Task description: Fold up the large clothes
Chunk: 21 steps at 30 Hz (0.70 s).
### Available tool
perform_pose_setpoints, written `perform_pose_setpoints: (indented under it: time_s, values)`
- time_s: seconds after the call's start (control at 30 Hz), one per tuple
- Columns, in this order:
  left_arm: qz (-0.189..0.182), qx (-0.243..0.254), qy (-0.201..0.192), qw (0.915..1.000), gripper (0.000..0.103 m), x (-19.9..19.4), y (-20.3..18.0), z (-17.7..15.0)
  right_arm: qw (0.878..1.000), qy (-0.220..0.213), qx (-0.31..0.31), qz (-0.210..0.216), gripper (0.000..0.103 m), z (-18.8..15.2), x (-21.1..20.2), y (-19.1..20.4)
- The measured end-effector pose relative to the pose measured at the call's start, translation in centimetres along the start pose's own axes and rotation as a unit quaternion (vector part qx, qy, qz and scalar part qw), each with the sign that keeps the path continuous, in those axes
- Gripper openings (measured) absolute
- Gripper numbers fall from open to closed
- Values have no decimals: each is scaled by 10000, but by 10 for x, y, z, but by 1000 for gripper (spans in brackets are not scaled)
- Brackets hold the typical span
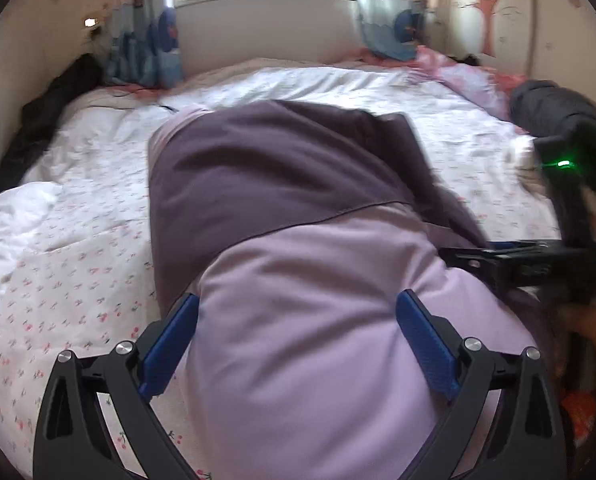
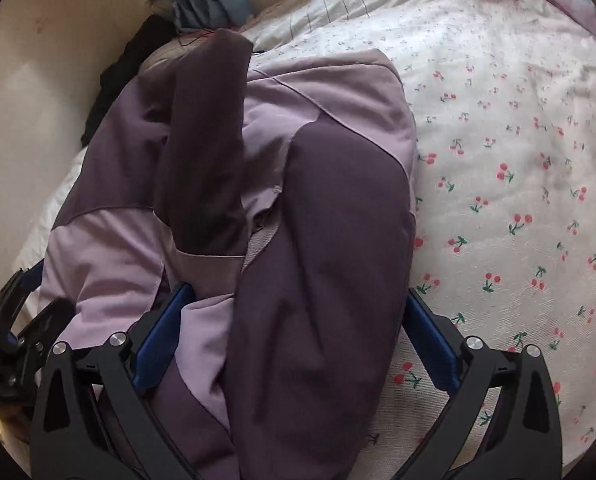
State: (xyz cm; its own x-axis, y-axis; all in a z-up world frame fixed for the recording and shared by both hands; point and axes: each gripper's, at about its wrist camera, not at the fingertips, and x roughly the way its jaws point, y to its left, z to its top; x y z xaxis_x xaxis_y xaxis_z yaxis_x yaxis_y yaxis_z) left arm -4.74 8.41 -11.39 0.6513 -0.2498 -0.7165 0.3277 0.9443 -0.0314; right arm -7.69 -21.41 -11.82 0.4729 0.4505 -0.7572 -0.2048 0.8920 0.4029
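Note:
A large two-tone purple jacket [image 1: 282, 208], light lilac and dark plum, lies bunched on the cherry-print bed sheet [image 1: 78, 264]. My left gripper [image 1: 298, 320] is open, its blue pads on either side of a lilac fold at the jacket's near end. In the right wrist view the jacket [image 2: 329, 208] lies with a dark sleeve [image 2: 206, 152] folded over its middle. My right gripper [image 2: 298, 312] is open, straddling the dark plum near part. The right gripper also shows at the right edge of the left wrist view [image 1: 537, 260], and the left gripper at the lower left of the right wrist view [image 2: 14, 320].
The headboard [image 1: 266, 32] and window are at the far end. Blue cushions [image 1: 146, 52] sit at both far corners. Dark clothing [image 1: 46, 120] lies along the left wall. A dark garment [image 1: 553, 108] and pink bedding [image 1: 465, 76] lie at the far right.

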Motion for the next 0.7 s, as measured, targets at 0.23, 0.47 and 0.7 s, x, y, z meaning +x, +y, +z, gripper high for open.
perform_pose_setpoints:
  time_s: [0.23,0.47,0.7]
  values:
    - [-1580,-2446,359,9560,93,22,143,-2,9990,423,-51,93,96,18,-4,3]
    - [-2159,-1971,853,9525,96,67,122,11,9974,-543,474,70,96,53,-40,-16]
    - [-1483,-1280,384,9799,96,33,92,32,9635,112,1627,2124,97,62,52,-43]
